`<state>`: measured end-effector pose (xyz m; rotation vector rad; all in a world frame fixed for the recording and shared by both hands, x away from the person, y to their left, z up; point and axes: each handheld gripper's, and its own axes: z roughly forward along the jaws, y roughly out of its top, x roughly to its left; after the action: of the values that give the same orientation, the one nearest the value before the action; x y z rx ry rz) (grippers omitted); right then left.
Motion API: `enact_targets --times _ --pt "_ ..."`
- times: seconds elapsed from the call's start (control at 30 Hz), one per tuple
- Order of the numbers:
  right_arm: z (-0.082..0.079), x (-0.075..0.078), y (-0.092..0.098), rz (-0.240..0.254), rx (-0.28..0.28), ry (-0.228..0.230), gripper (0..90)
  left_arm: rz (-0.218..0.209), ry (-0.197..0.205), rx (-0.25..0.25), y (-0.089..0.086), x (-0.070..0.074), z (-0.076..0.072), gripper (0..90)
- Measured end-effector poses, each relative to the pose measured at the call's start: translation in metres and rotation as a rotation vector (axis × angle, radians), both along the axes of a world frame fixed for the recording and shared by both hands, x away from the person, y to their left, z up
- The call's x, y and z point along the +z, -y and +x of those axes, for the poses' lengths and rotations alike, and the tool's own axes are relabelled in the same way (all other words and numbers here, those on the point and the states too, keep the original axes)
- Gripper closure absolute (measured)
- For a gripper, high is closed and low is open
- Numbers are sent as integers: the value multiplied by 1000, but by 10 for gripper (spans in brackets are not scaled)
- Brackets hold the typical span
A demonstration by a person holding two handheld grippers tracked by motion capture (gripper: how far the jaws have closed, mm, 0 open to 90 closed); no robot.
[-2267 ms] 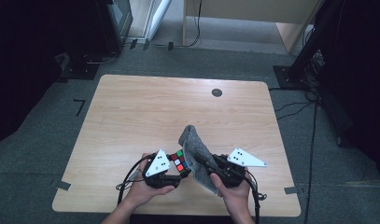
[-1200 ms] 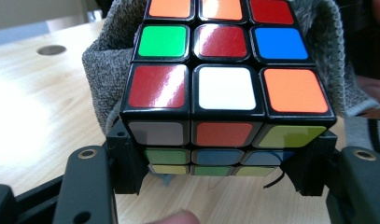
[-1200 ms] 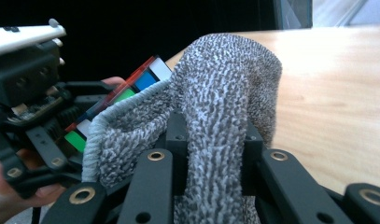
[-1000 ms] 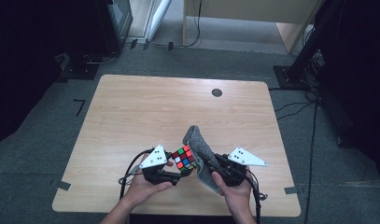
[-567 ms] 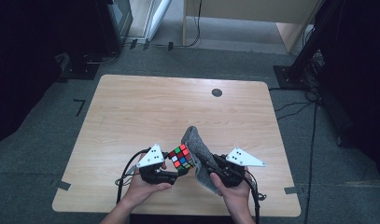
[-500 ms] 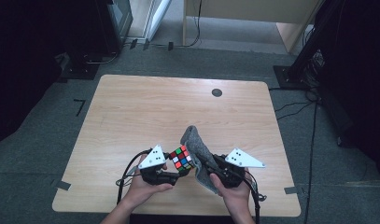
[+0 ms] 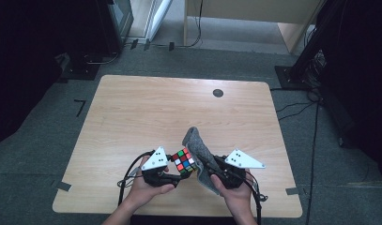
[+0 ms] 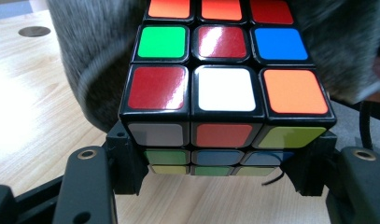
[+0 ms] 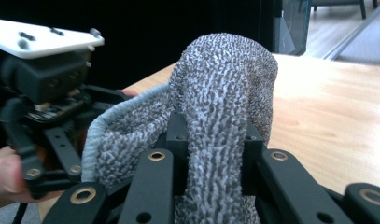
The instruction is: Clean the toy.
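Grey terry cloth (image 7: 198, 151) stands bunched between the jaws of your right gripper (image 7: 216, 168), which are clamped on its folded body, its top rising and leaning toward the far side of the wooden worktop (image 7: 146, 108). Your left gripper (image 7: 179, 174) has its jaws closed on the lower sides of the colour cube (image 7: 184, 160), held up near the worktop's front edge with its red, white and orange row facing the left gripper view. Cube and cloth touch, the cloth lying against the cube's far side between your two hands.
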<state>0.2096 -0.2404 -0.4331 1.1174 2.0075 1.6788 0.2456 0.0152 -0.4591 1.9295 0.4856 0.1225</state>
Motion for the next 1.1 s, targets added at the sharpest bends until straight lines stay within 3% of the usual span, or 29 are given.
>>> enact_targets --times 0.1,0.23,0.4,0.5,0.57,0.63,0.73,0.8,0.87,1.03,1.1 --pt "7 -16 3 -37 -17 -63 744 -45 -16 12 -5 3 2 348" --pt "11 -27 4 12 22 -88 743 -106 -25 49 -15 8 6 348" --pt "7 -31 -12 24 131 -54 743 -198 -64 88 -25 11 11 347" --pt "-1 -33 -30 -29 213 -10 742 -211 -66 91 -26 12 10 347" --pt "-5 -35 -39 -72 240 25 741 -214 -66 94 -26 13 10 347" --pt "-5 -34 -39 -98 219 46 741 -213 -68 99 -28 13 11 347" --pt "0 -29 -22 -32 126 59 741 -218 -77 96 -28 12 12 347" --pt "-1 -24 -15 -31 101 107 739 -226 -79 88 -27 13 12 347" --pt "-5 -24 -19 -69 115 157 733 -229 -83 87 -27 13 12 347" --pt "-12 -34 -39 -141 219 164 733 -222 -96 95 -27 11 13 347" --pt "-13 -33 -41 -172 213 180 734 -229 -96 97 -27 12 13 347"
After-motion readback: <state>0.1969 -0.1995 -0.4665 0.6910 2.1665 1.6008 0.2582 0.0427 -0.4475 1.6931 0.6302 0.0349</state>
